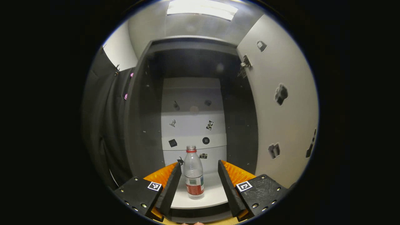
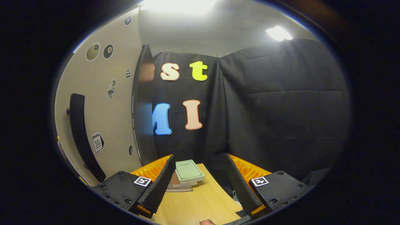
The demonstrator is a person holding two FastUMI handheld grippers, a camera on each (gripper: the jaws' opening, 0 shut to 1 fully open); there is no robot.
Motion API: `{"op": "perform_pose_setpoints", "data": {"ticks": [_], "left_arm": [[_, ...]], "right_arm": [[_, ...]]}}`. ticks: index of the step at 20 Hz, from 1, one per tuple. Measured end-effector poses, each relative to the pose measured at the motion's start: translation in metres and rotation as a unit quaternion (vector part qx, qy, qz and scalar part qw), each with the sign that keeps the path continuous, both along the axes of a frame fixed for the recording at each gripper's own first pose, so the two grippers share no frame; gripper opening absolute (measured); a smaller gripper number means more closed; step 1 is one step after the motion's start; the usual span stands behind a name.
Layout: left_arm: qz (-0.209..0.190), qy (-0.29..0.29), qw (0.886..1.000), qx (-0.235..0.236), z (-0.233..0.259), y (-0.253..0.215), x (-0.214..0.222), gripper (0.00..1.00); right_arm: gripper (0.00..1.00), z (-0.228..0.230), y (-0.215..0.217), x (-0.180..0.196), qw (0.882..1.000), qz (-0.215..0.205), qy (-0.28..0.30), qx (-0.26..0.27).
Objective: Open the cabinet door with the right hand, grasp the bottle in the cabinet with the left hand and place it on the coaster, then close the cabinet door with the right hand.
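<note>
1. In the left gripper view, the cabinet (image 1: 147, 125) stands open, its dark inside walls framing a pale back panel stuck with small stickers.
2. The bottle (image 1: 193, 175) stands upright on the cabinet's white shelf (image 1: 215, 193), clear plastic with a red ring at the neck and a red, white and green label; its print is too small to read.
3. The left gripper (image 1: 196, 182) is spread wide, the bottle between its fingers (image 1: 170, 187) but touching neither.
4. The cabinet door (image 1: 281, 118) is swung out to the right, dotted with dark stickers, a metal hinge near its top.
5. In the right gripper view, the right gripper (image 2: 197, 184) is released and holds nothing, hanging over a wooden table (image 2: 200, 203).
6. A small stack of books (image 2: 187, 175) lies on the table beyond its fingers; the top cover's writing is illegible.
7. The door's outer face (image 2: 103, 109) carries a long black handle (image 2: 81, 134) and a calendar sticker showing "10".
</note>
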State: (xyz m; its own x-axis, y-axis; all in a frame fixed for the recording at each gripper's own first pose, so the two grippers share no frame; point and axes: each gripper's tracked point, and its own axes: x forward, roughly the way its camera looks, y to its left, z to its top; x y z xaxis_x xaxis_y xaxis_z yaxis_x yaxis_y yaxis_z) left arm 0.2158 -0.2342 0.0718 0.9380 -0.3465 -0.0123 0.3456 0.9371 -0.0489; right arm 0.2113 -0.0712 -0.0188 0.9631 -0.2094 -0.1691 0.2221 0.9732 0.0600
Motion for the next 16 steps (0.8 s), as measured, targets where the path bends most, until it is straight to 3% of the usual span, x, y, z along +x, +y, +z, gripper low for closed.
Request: {"op": "perform_pose_setpoints", "data": {"ticks": [9,16], "left_arm": [[-0.004,0.023,1.000,0.009,-0.040,-0.011,0.052,0.68],[0.002,0.037,0.999,0.022,-0.067,-0.016,0.080,0.68]], "right_arm": [[1.00,-0.025,-0.001,0.014,0.999,-0.045,0.030,0.001],[1.00,-0.035,0.003,0.018,0.998,-0.053,0.043,0.000]]}}
